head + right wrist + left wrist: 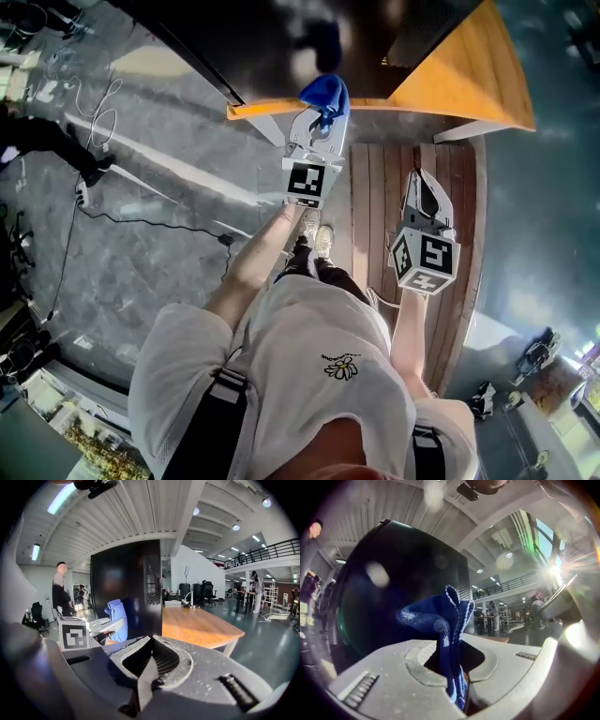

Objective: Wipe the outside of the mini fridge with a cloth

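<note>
I have the left claw (453, 670) clamped on the blue cloth (440, 616). Its jaws pinch a gathered fold low down, and a loose wad stands up in front of them. The right claw (146, 670) is pressed together with nothing between its jaws, hanging well back from the work over the plank floor (375, 197).

The mini fridge (125, 581) is a black, glossy box sitting at the end of the wooden tabletop (199, 625). From the head view the cloth sits right at the tabletop's edge, up against the fridge's dark front. I think it is just short of touching, but the panel is so dark there that I cannot be sure.

The cloth looks light, soft and floppy, so I judge it will fold over the moment it drags. The grip on a bunched part seems right, since it leaves a padded lump forward to do the wiping (a single corner would likely slip out). The fridge itself should be stiff, smooth and slippery, and probably heavy enough not to slide under light pressure. I would press gently and keep the hard jaw tips off the finish. The right claw is free to steady the cabinet's side if it shifts.
</note>
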A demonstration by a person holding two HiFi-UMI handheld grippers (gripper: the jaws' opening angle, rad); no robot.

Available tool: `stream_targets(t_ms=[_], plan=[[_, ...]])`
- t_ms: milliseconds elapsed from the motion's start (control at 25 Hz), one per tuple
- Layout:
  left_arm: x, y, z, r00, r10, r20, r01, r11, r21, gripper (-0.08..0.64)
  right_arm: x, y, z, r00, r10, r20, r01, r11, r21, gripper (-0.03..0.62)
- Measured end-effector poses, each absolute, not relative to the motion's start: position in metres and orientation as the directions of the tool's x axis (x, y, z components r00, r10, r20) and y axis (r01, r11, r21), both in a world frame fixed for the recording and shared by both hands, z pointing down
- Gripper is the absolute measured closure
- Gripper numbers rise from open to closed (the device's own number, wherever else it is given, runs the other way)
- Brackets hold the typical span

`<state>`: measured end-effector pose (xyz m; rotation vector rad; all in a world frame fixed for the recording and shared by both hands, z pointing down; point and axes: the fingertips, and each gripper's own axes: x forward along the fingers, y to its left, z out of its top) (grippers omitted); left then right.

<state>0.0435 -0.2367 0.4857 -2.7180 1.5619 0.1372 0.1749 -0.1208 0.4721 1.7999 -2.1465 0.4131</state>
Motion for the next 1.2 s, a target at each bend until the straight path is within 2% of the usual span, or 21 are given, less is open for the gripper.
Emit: stream_targets(t_ms=[280, 560, 960, 1200], plan=[[-0.093, -0.238, 0.518, 0.278, -0.960, -0.017, -0.960, -0.277, -0.045, 0.505, 0.122, -0.120, 0.487, -0.282, -0.854, 0.437, -0.953, 0.300, -0.030, 0.583], [-0.177, -0.244, 0.560, 0.121, -0.990, 0.077, -0.991, -0.124, -0.042, 0.505, 0.088, -0.116, 0.502, -0.324, -0.816, 0.478, -0.934, 0.358, -0.022, 0.583], [-0.176, -0.259, 0.571, 0.118, -0.991, 0.067, -0.992, -0.120, -0.025, 0.505, 0.095, -0.112, 0.518, -0.300, -0.808, 0.507, -0.940, 0.339, -0.016, 0.583], [-0.149, -0.260, 0.571, 0.160, -0.985, 0.061, -0.987, -0.160, -0.005, 0.505, 0.098, -0.108, 0.519, -0.294, -0.811, 0.505, -0.944, 0.329, -0.021, 0.583]])
